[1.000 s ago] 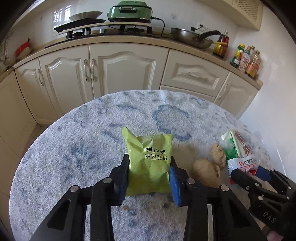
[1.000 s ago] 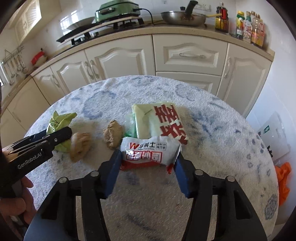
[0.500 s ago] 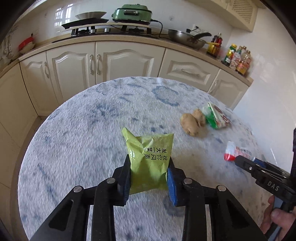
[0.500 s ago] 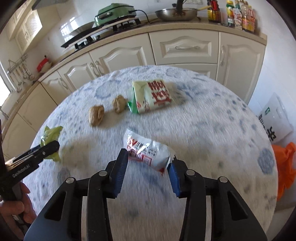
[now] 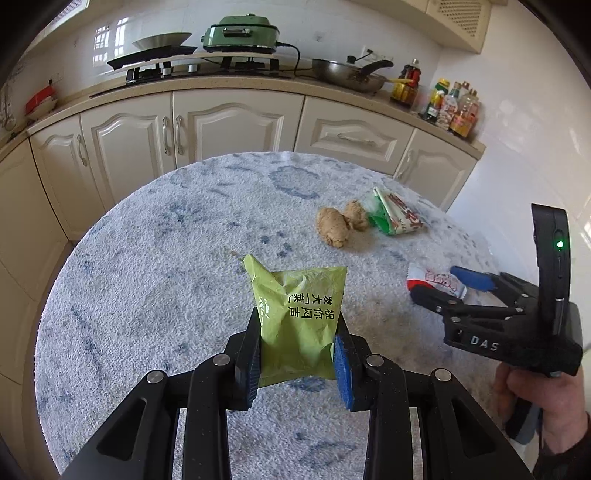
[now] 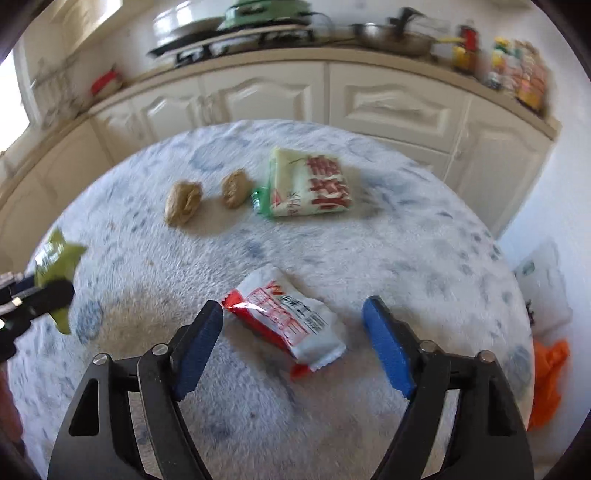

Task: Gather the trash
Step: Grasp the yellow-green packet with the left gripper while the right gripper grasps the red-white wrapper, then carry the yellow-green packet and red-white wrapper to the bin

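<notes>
Left wrist view: my left gripper (image 5: 297, 356) pinches a crinkled green plastic packet (image 5: 301, 321); my right gripper (image 6: 291, 345), at 3 o'clock, is opening around a red-and-white wrapper (image 6: 286, 319) lying on the counter (image 6: 369, 251).

Round table (image 5: 155, 280), mottled blue-white fuzzy cloth. Behind: cream panelled cabinets (image 5: 236, 125) under a beige countertop (image 5: 332, 90). White tiled wall (image 5: 332, 33) with window reflections. Daylight, bright window (image 6: 20, 99) at left.

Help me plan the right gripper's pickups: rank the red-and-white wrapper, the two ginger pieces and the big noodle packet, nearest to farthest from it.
1. red-and-white wrapper, lying between the opening right gripper jaws.
2. ginger pieces, farther back, left of centre.
3. noodle packet, about as far back, right; too close to call.
</notes>
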Motion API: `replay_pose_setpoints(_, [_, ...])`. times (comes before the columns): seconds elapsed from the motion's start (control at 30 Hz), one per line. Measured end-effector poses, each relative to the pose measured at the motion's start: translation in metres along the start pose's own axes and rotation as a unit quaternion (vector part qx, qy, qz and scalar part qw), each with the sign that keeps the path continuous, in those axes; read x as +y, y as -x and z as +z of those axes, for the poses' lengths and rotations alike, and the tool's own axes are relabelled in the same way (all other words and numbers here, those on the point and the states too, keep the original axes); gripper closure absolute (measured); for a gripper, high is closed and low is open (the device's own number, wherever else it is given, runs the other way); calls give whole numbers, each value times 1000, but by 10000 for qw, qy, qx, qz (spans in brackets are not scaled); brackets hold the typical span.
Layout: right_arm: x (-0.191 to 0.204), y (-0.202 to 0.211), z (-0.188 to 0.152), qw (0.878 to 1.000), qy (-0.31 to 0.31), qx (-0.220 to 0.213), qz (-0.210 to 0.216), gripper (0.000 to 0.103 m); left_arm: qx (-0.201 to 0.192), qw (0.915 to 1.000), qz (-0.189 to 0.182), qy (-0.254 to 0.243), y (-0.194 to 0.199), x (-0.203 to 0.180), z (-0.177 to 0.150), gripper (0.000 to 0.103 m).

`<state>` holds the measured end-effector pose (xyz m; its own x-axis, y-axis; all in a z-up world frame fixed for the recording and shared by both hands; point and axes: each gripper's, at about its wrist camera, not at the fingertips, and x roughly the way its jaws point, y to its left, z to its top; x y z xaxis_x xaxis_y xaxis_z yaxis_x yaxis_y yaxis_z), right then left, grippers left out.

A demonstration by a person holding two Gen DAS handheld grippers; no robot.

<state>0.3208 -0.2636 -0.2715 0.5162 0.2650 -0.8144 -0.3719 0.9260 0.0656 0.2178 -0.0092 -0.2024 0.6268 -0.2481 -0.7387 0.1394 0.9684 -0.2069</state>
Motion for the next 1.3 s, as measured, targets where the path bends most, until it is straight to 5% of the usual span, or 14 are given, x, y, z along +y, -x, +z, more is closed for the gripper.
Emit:
replay_pose_setpoints(0.03, [5, 2, 0, 9999, 136, 24, 10, 51, -9, 10000, 3, -6, 2, -1, -1, 74])
replay_pose_setpoints(0.1, [9, 6, -3, 9997, 182, 56, 143, 79, -3, 10000, 4, 1, 3, -3, 0, 74])
replay_pose_setpoints(0.27, [7, 17, -18, 9987, -132, 86, 475, 88, 11, 10000, -8, -58, 6, -11, 0, 74])
replay_pose_setpoints(0.83, [-34, 138, -59, 9888, -1129, -870, 437, 90, -391, 9937, -646, -834, 56, -98, -2, 74])
replay_pose_setpoints(1.3, [-112, 285, -120, 9605, -1980, -1890, -494, 90, -804, 9643, -1766, -1802, 104, -217, 2, 74])
